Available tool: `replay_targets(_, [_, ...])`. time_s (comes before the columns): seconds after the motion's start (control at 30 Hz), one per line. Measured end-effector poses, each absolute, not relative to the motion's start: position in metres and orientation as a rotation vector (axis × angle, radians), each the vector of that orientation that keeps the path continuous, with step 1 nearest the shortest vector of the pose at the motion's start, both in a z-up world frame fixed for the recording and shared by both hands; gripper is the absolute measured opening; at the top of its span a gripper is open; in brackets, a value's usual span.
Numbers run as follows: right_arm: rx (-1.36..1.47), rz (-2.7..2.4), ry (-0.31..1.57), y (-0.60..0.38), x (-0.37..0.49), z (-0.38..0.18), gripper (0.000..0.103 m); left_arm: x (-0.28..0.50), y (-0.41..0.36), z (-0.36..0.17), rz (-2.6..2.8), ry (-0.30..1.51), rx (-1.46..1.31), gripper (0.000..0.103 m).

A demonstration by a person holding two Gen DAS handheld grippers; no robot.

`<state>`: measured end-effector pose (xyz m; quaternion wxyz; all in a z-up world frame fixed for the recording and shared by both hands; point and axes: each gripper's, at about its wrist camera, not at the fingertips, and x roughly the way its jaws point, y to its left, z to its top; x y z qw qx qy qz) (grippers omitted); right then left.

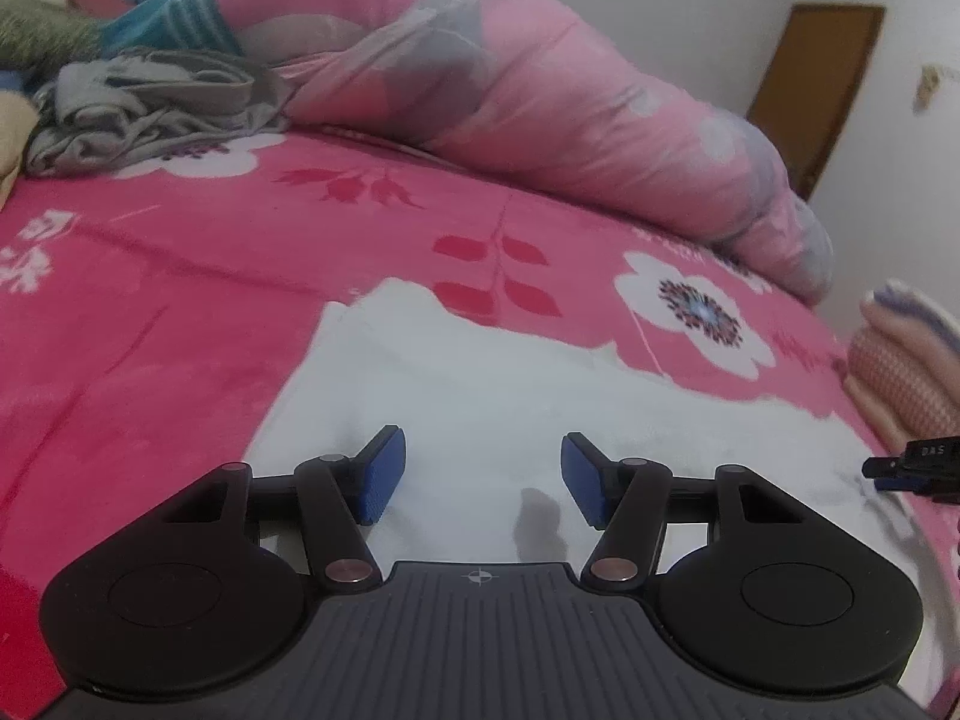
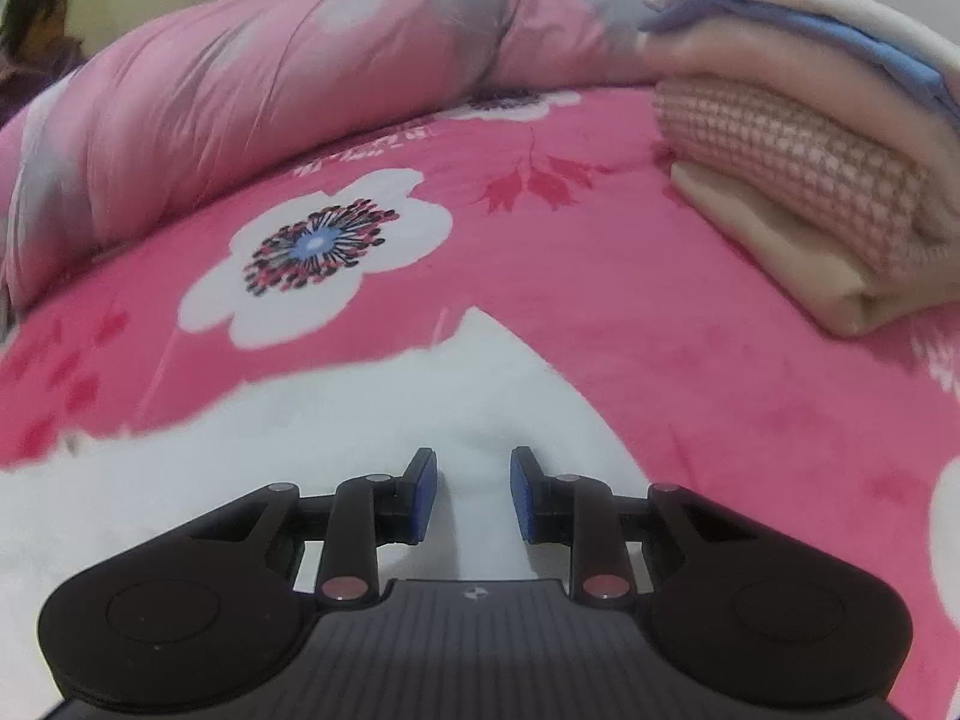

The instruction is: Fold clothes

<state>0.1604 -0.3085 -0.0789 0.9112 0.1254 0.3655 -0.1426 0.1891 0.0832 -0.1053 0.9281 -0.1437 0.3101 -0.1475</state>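
A white garment point(image 1: 480, 396) lies spread on the pink floral bedsheet point(image 1: 180, 276). The left gripper point(image 1: 483, 477) hovers over it, jaws spread, nothing between the blue pads point(image 1: 381, 474). The right gripper point(image 2: 474, 495) straddles a raised fold of the white cloth, jaws narrowed around it; whether the pads press it I cannot tell. A folded stack of clothes point(image 2: 810, 180) sits near, a rumpled pink quilt point(image 2: 270, 90) behind.

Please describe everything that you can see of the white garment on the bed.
The white garment looks soft, perhaps fleecy, and plain. It lies spread flat on the pink flowered bedsheet, with an uneven far edge that rises to a point in the right wrist view. Both grippers hang above it: the left gripper wide open, the right gripper narrower. No pad visibly presses it.
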Motion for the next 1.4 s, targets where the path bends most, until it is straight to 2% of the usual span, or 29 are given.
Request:
replay_targets(0.13, [0.114, -0.075, 0.773, -0.244, 0.159, -0.076, 0.029, 0.191, 0.087, -0.106, -0.302, 0.64, -0.294, 0.059])
replay_targets(0.3, [0.136, -0.103, 0.87, -0.231, 0.211, -0.105, 0.027, 0.19, 0.088, -0.109, -0.306, 0.637, -0.287, 0.059])
replay_targets(0.43, [0.097, -0.26, 0.83, -0.229, 0.229, -0.082, 0.029, 0.188, 0.09, -0.108, -0.304, 0.634, -0.284, 0.06])
replay_targets(0.6, [0.15, 0.06, 0.878, -0.164, 0.195, -0.065, 0.03, 0.187, 0.1, -0.104, -0.322, 0.663, -0.35, 0.065])
replay_targets(0.8, [0.085, 0.128, 0.961, -0.092, 0.231, -0.107, 0.03, 0.185, 0.099, -0.106, -0.323, 0.66, -0.337, 0.066])
replay_targets(0.93, [0.253, 0.041, 0.967, -0.11, 0.26, -0.101, 0.03, 0.179, 0.096, -0.105, -0.318, 0.652, -0.306, 0.067])
replay_targets(1.03, [0.35, 0.127, 0.975, -0.111, 0.263, -0.084, 0.03, 0.177, 0.096, -0.104, -0.322, 0.65, -0.304, 0.073])
replay_targets(1.13, [0.258, 0.326, 0.994, -0.079, 0.255, -0.075, 0.031, 0.176, 0.096, -0.104, -0.321, 0.647, -0.297, 0.073])
replay_targets(1.3, [0.004, 0.421, 1.071, -0.017, 0.297, -0.106, 0.03, 0.174, 0.095, -0.105, -0.321, 0.642, -0.286, 0.074])
replay_targets(1.4, [-0.021, 0.326, 0.997, -0.017, 0.312, -0.098, 0.031, 0.173, 0.095, -0.105, -0.32, 0.639, -0.28, 0.074])
